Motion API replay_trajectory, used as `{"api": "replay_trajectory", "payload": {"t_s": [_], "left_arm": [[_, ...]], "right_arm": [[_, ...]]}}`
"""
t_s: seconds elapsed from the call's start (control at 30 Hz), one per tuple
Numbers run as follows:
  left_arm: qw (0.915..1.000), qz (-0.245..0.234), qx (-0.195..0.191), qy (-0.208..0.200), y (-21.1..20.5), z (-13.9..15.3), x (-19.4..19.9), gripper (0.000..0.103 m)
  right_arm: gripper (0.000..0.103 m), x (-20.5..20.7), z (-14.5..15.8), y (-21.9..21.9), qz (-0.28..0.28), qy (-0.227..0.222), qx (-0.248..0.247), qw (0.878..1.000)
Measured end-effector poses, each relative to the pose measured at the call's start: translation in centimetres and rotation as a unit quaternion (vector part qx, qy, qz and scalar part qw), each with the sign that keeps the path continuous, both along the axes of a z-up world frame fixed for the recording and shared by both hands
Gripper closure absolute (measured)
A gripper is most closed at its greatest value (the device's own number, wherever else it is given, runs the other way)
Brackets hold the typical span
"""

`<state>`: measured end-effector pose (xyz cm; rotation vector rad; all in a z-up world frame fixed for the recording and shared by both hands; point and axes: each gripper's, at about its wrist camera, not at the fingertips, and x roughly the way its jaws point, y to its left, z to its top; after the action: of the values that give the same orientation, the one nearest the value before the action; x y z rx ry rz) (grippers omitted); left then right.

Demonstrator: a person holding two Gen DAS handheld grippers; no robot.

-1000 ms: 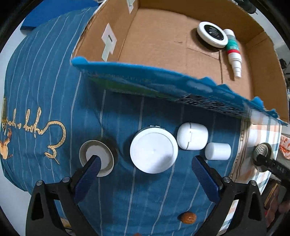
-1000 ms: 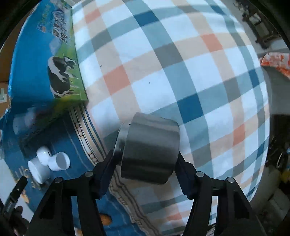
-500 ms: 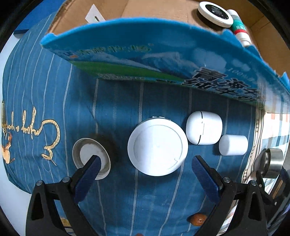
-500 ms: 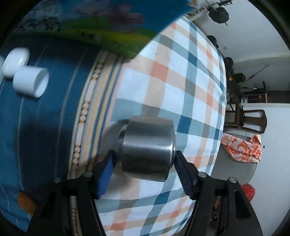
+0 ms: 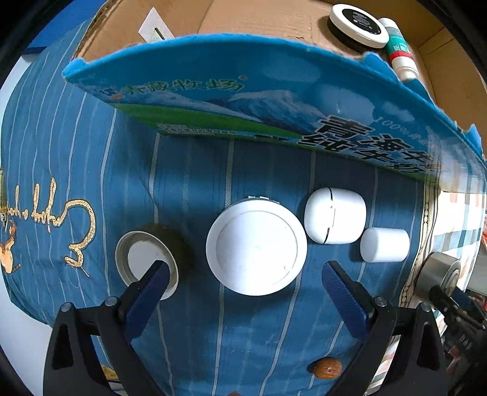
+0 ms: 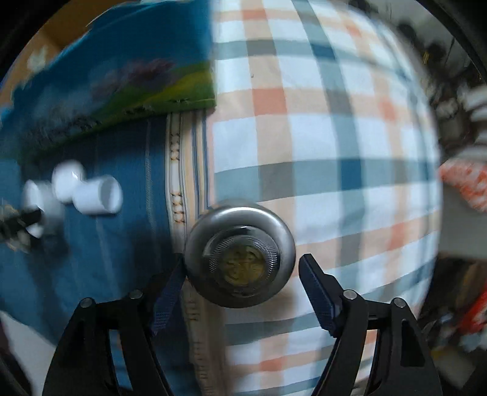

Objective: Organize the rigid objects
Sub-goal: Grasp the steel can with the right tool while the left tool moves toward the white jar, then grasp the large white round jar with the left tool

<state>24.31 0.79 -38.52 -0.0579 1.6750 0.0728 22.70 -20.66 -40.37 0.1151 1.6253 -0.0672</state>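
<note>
The left gripper (image 5: 246,292) is held low over the blue striped cloth (image 5: 188,170), its blue-padded jaws spread wide with nothing between them; the round white plastic lid (image 5: 256,247) lies just beyond and between the fingertips. The right gripper (image 6: 242,284) is seen with its jaws parted around the short silver metal cylinder (image 6: 240,256), whose round end faces the camera. The left pad appears to touch the cylinder's side, while a gap is seen at the right pad; the view is blurred, so a firm grip cannot be told. The cylinder sits at the seam between the blue cloth and the orange-and-blue checked cloth (image 6: 319,137). Beyond the lid, the open cardboard box with blue printed sides (image 5: 213,100) is seen; in its far right corner lie a black-and-white round tin (image 5: 359,26) and a white tube with a green and red label (image 5: 400,53), side by side. On the cloth near the box are a rounded white case (image 5: 334,216), a small white cylinder (image 5: 385,245) and an open grey-rimmed jar (image 5: 146,262).
</note>
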Motion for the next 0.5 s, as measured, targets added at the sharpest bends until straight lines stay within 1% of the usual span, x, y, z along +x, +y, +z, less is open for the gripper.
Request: {"api": "replay_trajectory", "payload": {"t_s": [0.07, 0.17, 0.23, 0.37, 0.4, 0.5], "left_arm": [[1.0000, 0.002, -0.002, 0.000, 0.4, 0.2, 0.2, 0.000], [1.0000, 0.004, -0.003, 0.002, 0.8, 0.2, 0.6, 0.000], [0.9999, 0.005, -0.007, 0.006, 0.9, 0.0, 0.9, 0.000], [0.9997, 0.007, -0.017, 0.018, 0.8, -1.0, 1.2, 0.000], [0.9996, 0.005, -0.019, 0.022, 0.7, -1.3, 1.2, 0.000], [0.9994, -0.006, -0.018, 0.030, 0.3, -2.4, 1.3, 0.000]], "right_arm": [[0.024, 0.3, -0.6, -1.2, -0.035, 0.010, 0.037, 0.999], [0.024, 0.7, -1.1, -2.4, -0.065, 0.010, 0.060, 0.996], [0.024, 1.1, -1.6, -2.9, -0.074, 0.016, 0.068, 0.995], [0.024, 1.8, -3.2, -2.8, -0.078, 0.041, 0.066, 0.994], [0.025, 2.2, -3.8, -3.5, -0.074, 0.048, 0.064, 0.994], [0.029, 2.5, -4.8, -3.1, -0.060, 0.064, 0.043, 0.995]]}}
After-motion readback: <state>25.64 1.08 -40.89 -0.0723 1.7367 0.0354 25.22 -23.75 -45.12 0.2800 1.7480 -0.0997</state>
